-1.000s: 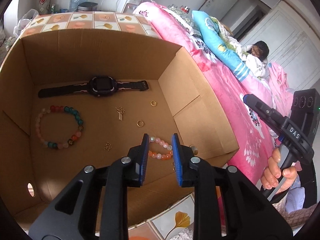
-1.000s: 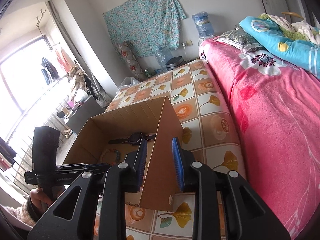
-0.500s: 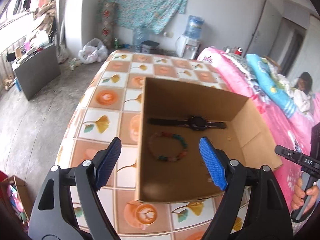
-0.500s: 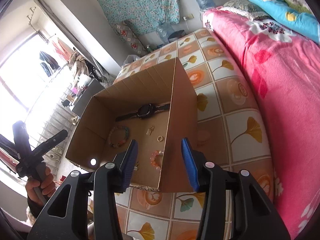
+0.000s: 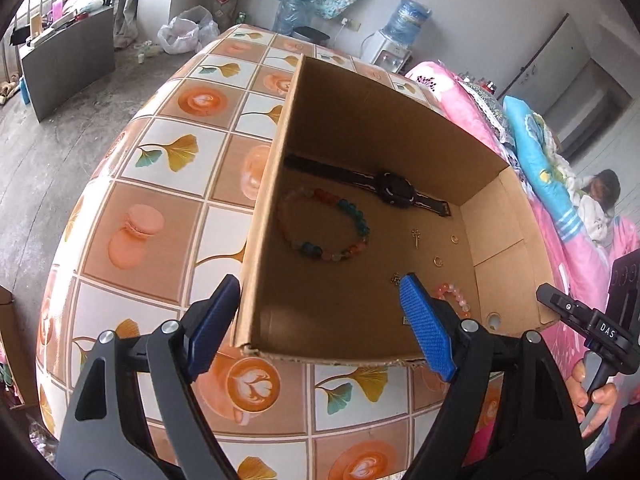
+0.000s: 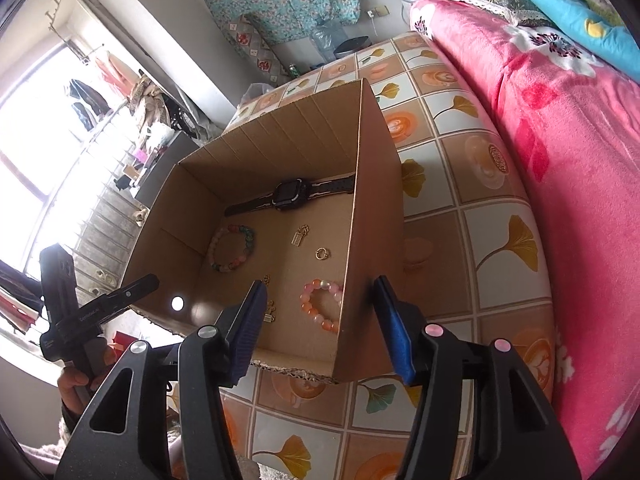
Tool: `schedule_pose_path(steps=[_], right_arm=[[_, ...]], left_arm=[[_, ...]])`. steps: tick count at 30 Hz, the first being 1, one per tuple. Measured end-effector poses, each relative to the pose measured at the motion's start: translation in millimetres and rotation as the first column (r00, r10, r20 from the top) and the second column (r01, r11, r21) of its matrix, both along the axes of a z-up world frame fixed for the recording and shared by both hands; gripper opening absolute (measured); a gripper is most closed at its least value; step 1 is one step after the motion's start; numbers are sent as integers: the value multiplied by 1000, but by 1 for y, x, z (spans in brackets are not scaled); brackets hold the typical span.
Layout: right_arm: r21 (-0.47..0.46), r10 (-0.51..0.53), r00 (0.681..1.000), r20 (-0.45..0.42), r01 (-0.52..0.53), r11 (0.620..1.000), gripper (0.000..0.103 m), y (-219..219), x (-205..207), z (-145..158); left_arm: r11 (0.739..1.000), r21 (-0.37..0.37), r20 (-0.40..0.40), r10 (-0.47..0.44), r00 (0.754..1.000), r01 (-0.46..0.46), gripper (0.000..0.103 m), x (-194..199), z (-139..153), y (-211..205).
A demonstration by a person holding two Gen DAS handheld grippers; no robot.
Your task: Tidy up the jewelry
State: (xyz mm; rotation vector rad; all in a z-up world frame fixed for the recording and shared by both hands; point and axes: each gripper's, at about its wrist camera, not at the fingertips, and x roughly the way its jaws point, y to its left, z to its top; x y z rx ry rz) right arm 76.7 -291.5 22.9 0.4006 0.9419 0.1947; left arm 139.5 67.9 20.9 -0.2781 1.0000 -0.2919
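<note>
An open cardboard box (image 5: 360, 120) stands on the tiled table. On its floor lie a black watch (image 5: 394, 190), a multicoloured bead bracelet (image 5: 324, 232), a pink bead bracelet (image 5: 452, 294), small gold rings (image 5: 438, 261) and a charm (image 5: 416, 237). My left gripper (image 5: 316, 300) is open wide at the box's near left corner. One finger is outside the left wall and the other is over the floor. My right gripper (image 6: 320, 300) has its jaws opening, with the box's right wall (image 6: 372, 208) between them and untouched. The pink bracelet (image 6: 322, 304) lies just ahead of it, beyond it the watch (image 6: 290, 194).
The table (image 5: 168, 152) has a flower-and-leaf tile cloth. A bed with a pink blanket (image 6: 560, 140) runs along its right side, and a person lies on it (image 5: 600, 196). A hand (image 5: 596, 396) grips the right tool's handle. The floor drops away on the left.
The left gripper opened wide and drew back from inside the box to its near left corner. The right gripper opened and sank closer over the right wall.
</note>
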Motion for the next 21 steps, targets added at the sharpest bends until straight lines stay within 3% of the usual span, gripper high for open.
schedule_pose_path(steps=[13, 21], right_arm=[[5, 13, 1000, -8, -13, 1000, 55, 15, -43, -2], [-2, 4, 1000, 1, -4, 1000, 55, 16, -69, -3]], left_arm=[[998, -48, 4, 31, 1000, -30, 77, -58, 2, 22], [999, -39, 62, 30, 998, -27, 77, -93, 0, 21]])
